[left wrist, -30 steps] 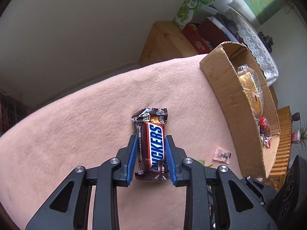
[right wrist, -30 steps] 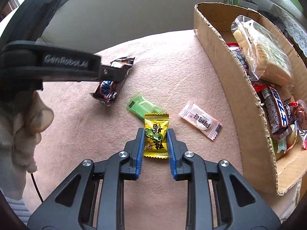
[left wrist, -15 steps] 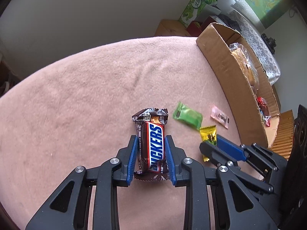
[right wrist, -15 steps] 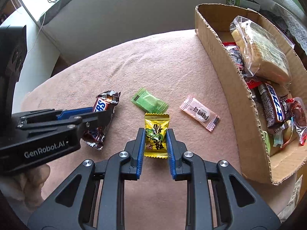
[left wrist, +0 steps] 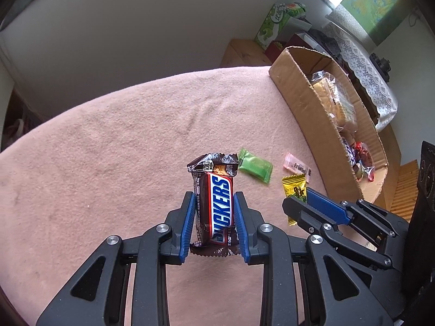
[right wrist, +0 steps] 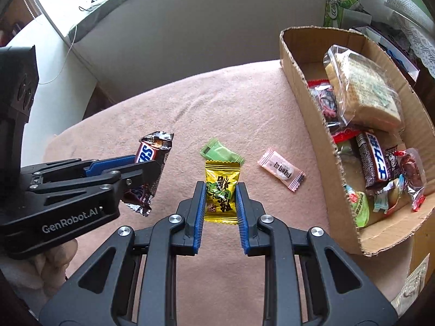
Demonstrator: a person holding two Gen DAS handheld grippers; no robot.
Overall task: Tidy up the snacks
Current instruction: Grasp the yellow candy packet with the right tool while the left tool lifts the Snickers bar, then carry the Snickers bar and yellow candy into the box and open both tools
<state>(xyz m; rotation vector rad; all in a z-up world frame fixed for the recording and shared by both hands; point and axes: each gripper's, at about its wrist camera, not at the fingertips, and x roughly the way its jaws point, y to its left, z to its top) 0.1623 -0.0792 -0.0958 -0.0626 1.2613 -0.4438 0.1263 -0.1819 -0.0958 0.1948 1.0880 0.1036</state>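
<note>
Clamped between the blue pads of the left gripper [left wrist: 214,212]: a Snickers bar [left wrist: 216,203], wrapper lengthwise along the fingers, above the pink blanket [left wrist: 108,149]. Pinched between the right gripper [right wrist: 219,195] pads: a yellow candy packet [right wrist: 221,190], its far end touching a green packet [right wrist: 220,154] lying on the blanket, a pink-and-white sachet [right wrist: 281,169] just to the right. Further right, well filled with snacks: an open cardboard box [right wrist: 307,100], holding a bagged wafer block [right wrist: 363,89] and another Snickers [right wrist: 373,159]
</note>
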